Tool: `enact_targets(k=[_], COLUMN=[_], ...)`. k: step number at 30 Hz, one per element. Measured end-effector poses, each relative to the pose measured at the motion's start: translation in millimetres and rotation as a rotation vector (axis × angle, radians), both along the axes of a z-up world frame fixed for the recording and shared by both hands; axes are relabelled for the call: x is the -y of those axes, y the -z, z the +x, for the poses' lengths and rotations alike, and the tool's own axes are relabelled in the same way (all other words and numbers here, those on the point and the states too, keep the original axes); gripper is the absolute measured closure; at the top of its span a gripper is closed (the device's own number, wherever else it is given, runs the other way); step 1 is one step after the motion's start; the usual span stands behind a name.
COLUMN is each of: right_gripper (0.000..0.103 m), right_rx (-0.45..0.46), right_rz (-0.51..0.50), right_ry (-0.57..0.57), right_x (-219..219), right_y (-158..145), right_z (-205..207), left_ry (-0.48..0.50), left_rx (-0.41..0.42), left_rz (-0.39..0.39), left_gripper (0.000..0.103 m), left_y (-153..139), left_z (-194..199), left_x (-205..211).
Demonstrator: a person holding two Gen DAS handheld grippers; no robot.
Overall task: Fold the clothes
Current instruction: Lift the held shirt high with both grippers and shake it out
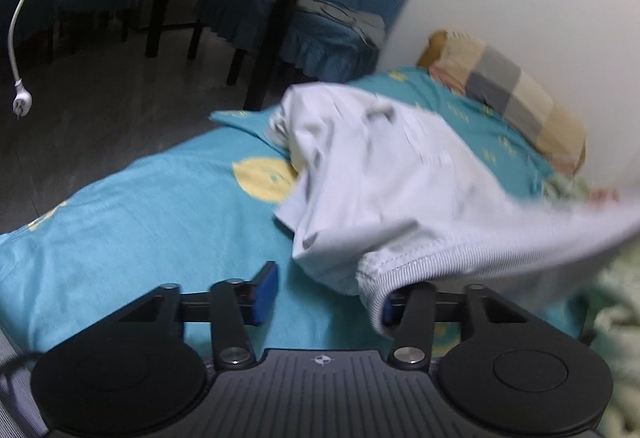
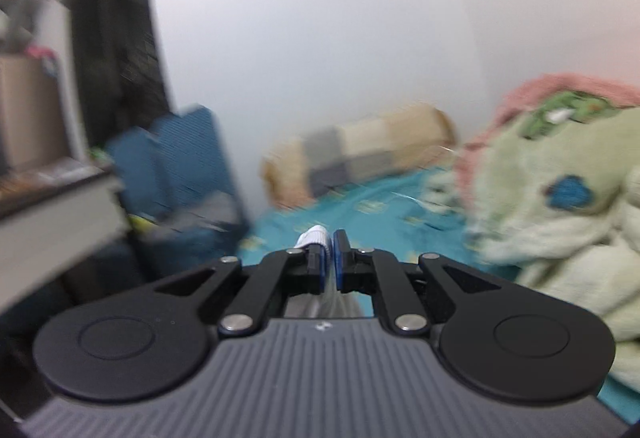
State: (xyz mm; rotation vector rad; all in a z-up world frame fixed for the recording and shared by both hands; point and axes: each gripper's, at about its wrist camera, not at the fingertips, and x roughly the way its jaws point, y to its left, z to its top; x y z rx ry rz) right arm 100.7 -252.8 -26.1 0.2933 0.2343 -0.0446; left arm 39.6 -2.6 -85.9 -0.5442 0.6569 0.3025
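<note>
A white garment (image 1: 380,178) with a ribbed hem lies bunched on the teal bed sheet (image 1: 140,218) and is lifted toward the right edge of the left wrist view. My left gripper (image 1: 326,292) is open. Its left pad (image 1: 266,288) is bare. The hem drapes over the right finger, and bare sheet shows between the jaws. In the blurred right wrist view, my right gripper (image 2: 328,252) is shut on a ribbed fold of the white garment (image 2: 316,236), which sticks up between the blue pads. More white cloth hangs below them.
A checked pillow (image 1: 512,94) lies against the white wall at the head of the bed. A fluffy green blanket (image 2: 560,198) is heaped on the right. Beside the bed are a dark-legged table (image 1: 276,18), blue-covered chairs (image 1: 332,34) and a dangling white plug (image 1: 22,104).
</note>
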Motion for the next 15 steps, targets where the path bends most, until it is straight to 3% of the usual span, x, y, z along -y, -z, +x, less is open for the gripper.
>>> enact_targets(k=[2,5,7,10,15], right_gripper=[0.094,0.095,0.096,0.096,0.096], right_rx=[-0.086,-0.162,-0.101,-0.005,0.197], right_rz=[0.002,0.063,0.059,0.054,0.116], right_ry=[0.059,0.08,0.076,0.072,0.066], right_x=[6,16,11,5,1], right_y=[10,25,19,7,-60], right_z=[9,17,11,0,-35], left_ry=[-0.017,-0.025,-0.02,-0.005,0.004], left_rx=[0.057,0.188,0.292,0.424,0.615], left_rz=[-0.023,0.02,0.076,0.121,0.182], left_gripper=[0.074,0.082,0.09,0.093,0.097], left_y=[-14,-42,-64,-104,-195], left_z=[2,9,4,-7,-26], left_x=[-12,-17,-17,-19,-26])
